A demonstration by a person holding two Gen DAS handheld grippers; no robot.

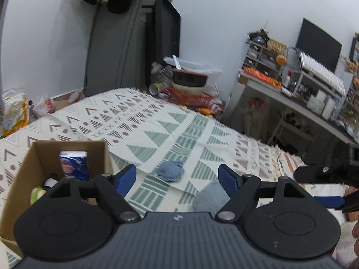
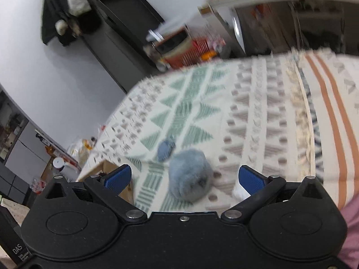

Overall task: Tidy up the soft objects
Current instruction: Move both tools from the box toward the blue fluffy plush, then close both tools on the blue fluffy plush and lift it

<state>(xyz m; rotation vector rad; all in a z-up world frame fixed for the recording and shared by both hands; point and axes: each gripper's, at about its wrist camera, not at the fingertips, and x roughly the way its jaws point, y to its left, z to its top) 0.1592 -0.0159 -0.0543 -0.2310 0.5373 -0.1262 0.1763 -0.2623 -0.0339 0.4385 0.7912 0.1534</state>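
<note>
left gripper [image 1: 177,174] agape beside cardboard box [image 1: 29,163], right gripper [image 2: 185,178] agape over fluffy ball [image 2: 190,174]

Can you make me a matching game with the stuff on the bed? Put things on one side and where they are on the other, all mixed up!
Things:
1. fluffy ball
2. denim pouch
3. tissue pack
4. cardboard box

Places:
A. inside the box
B. at the bed's left side
C. right between the right gripper's open fingers
D. flat on the bedspread, beyond the left gripper

Pairs: 1-C, 2-D, 3-A, 4-B
</note>
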